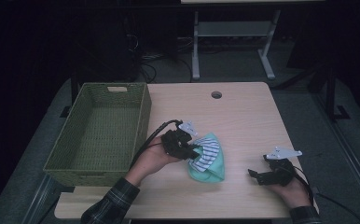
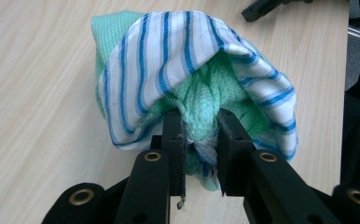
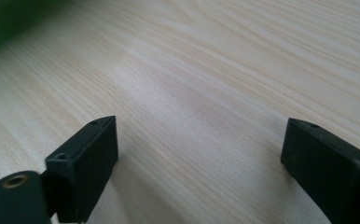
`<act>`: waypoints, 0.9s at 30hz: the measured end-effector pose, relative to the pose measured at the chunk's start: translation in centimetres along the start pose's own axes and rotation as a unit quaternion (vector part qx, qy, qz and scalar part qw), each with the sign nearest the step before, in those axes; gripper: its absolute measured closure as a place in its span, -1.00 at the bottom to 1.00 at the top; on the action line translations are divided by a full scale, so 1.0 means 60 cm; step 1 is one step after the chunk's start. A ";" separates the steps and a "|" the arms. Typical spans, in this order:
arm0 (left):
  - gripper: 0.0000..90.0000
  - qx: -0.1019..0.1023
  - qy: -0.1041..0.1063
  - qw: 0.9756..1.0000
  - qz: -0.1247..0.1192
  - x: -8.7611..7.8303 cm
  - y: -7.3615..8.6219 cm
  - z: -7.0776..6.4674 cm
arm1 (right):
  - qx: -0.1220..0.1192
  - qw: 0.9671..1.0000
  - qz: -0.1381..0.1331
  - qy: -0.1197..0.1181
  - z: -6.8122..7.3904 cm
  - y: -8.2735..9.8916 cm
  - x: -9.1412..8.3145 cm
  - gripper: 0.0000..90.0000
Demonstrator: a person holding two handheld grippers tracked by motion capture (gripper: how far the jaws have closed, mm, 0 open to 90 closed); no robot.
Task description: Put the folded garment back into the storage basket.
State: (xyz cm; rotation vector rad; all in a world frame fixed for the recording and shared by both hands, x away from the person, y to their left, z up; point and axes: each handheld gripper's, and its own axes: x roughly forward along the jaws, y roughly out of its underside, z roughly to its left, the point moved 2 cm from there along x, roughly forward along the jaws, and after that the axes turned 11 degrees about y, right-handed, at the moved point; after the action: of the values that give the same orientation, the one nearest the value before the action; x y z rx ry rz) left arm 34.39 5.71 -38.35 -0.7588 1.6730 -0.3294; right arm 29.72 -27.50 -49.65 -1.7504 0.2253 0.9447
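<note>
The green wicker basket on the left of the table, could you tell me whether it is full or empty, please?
Empty: the high view shows the green wicker basket's bare woven bottom.

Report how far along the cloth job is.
Done: the green basket stands at the table's left with nothing visible inside, so nothing looks packed. In hand: the left gripper is shut on the bundled green and striped cloths. The right gripper rests open on the table. Left, probably: moving the bundle into the basket.
</note>
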 end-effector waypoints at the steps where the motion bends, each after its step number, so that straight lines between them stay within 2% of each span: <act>1: 0.67 -0.002 0.000 1.000 -0.002 -0.006 -0.002 0.000 | 0.000 1.000 0.002 0.001 0.000 0.000 0.000 -0.81; 8: 0.67 -0.013 -0.010 1.000 -0.009 -0.031 -0.003 0.006 | 0.010 1.000 0.015 0.010 0.000 -0.001 0.003 -0.99; 17: 0.67 -0.019 -0.013 1.000 -0.020 -0.062 -0.005 0.012 | 0.010 1.000 0.015 0.012 -0.001 0.000 0.004 -0.99; 25: 0.67 -0.023 -0.024 0.999 -0.032 -0.112 -0.011 0.017 | 0.011 1.000 0.015 0.011 -0.001 -0.001 0.004 -0.99; 27: 0.67 -0.026 -0.025 0.999 -0.036 -0.117 -0.011 0.017 | 0.011 1.000 0.015 0.011 -0.001 -0.001 0.004 -0.99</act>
State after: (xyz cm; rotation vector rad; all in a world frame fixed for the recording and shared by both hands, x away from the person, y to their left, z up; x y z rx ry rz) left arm 36.09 9.90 -32.86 -0.8606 1.6156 -0.3146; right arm 29.90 -27.45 -49.78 -1.7429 0.2763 0.9417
